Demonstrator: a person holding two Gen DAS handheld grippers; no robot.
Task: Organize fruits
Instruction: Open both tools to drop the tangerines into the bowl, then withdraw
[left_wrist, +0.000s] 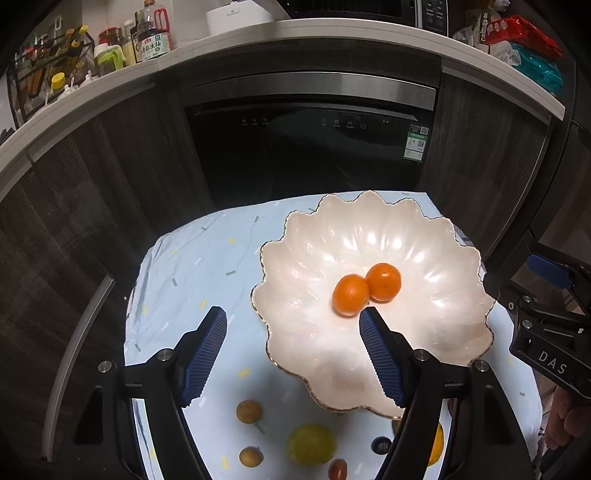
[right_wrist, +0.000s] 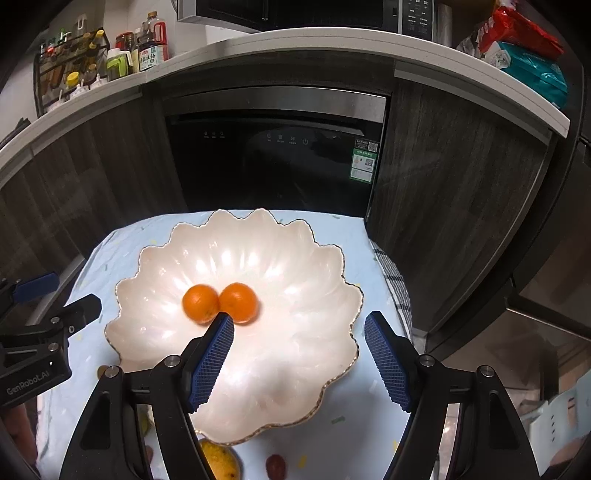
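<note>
A pearly scalloped bowl (left_wrist: 424, 236) (right_wrist: 295, 354) stands on a light blue cloth. Two small oranges (left_wrist: 351, 294) (right_wrist: 200, 302) lie touching in its middle; the second orange (left_wrist: 384, 282) (right_wrist: 238, 302) is to the right. My left gripper (left_wrist: 293, 317) is open and empty above the bowl's left rim. My right gripper (right_wrist: 299, 323) is open and empty above the bowl. On the cloth in front of the bowl lie two brown longans (left_wrist: 248, 411), a yellow-green fruit (left_wrist: 311, 444), a red grape (left_wrist: 338, 469) (right_wrist: 276, 465) and a mango (right_wrist: 218, 461).
The cloth-covered table (left_wrist: 192, 266) stands before a dark dishwasher (left_wrist: 306, 147) and wood cabinets. A counter above holds bottles (left_wrist: 151, 37) and snack bags (right_wrist: 524, 48). A checked cloth (right_wrist: 395, 280) hangs at the table's right edge.
</note>
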